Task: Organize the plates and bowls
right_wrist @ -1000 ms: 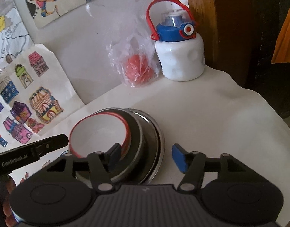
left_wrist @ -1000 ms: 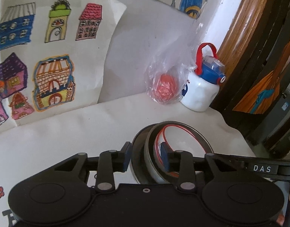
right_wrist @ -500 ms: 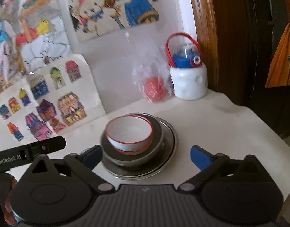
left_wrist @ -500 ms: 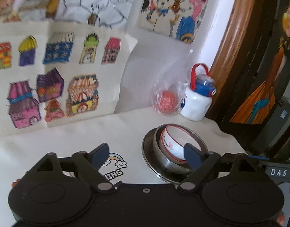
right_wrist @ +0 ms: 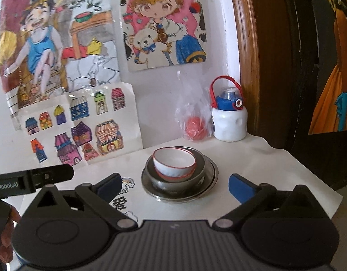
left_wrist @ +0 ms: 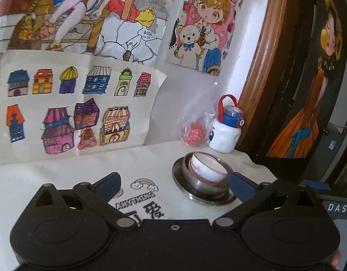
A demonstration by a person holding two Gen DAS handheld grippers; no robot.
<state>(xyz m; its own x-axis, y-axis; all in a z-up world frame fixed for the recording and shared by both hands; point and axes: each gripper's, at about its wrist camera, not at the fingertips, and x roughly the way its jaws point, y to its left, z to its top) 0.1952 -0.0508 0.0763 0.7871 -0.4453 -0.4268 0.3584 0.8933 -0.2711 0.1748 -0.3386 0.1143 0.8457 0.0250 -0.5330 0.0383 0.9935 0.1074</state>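
Stack sits on the white cloth-covered table (right_wrist: 252, 164), at about 12 o'clock from the right gripper (right_wrist: 174, 185) and about 1 o'clock from the left gripper (left_wrist: 174, 184). Bottom to top: a flat stainless-steel plate (right_wrist: 213, 177), a grey steel bowl (right_wrist: 199, 169) on it, then white ceramic bowls with red rims (right_wrist: 173, 160) nested inside — two red rims show, so likely two, but I cannot be sure.

Right gripper: jaws spread wide, nothing between them, short of the stack and not touching it. Left gripper: likewise wide and empty; its right blue pad (left_wrist: 240, 187) overlaps the plate's edge in the left wrist view, contact not determinable.

Behind the stack at 12–1 o'clock, against the wall: a clear plastic bag holding a red ball-like object (right_wrist: 194, 127) and a white bottle with a blue lid and red loop handle (right_wrist: 228, 122), well apart from the dishes.

Handling judgement:
- Ceramic bowls: stiff, glazed, probably slippery, chip-prone. Take hold across the rim wall, one pad inside, one outside.
- Steel bowl and plate: light, rigid, smooth; would slide on the cloth if nudged. The plate's low lip gives little purchase — grip it at the edge.
- The nest appears slightly tilted, so lifting the whole stack by one piece risks shifting.

Task looks essentially complete.
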